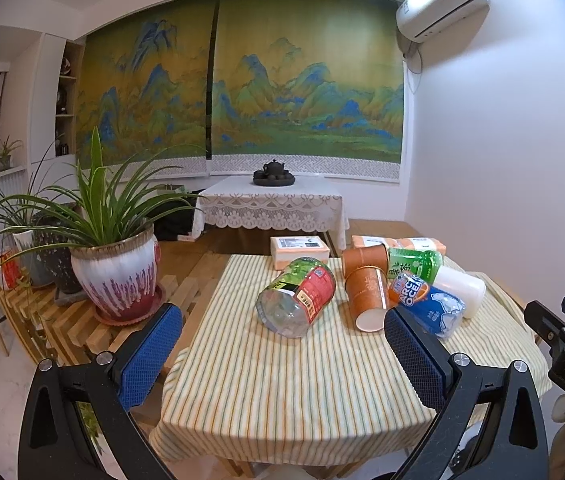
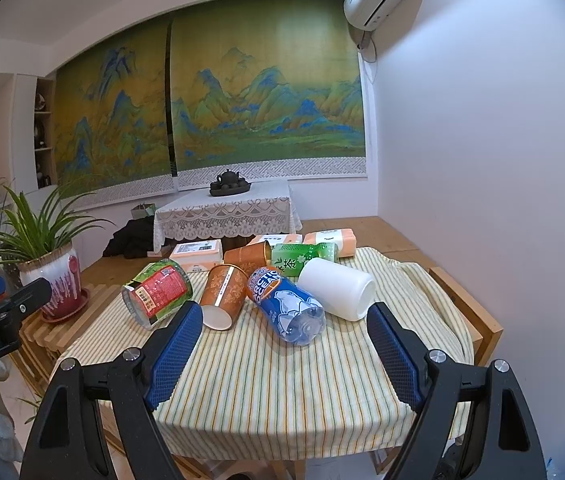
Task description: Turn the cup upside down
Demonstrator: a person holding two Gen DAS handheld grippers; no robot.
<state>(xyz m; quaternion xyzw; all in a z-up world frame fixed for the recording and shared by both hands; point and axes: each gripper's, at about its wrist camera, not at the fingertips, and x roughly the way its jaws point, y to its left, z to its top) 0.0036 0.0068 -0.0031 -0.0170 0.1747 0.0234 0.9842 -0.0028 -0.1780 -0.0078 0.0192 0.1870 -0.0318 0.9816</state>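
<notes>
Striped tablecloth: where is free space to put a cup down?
The near half of the striped tablecloth is bare, between the table's near edge and the blue bottle. The far half is crowded: white cup, orange cups, red-label jar, green bottle, touching or nearly so.

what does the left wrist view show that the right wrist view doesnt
Only the left wrist view shows the dark speckled pot behind the white and red ceramic plant pot.

Only the right wrist view shows the light wooden frame along the table's right edge.

Both share the striped tablecloth, the lying orange paper cup, the blue plastic bottle, the white plastic cup and open tools.
</notes>
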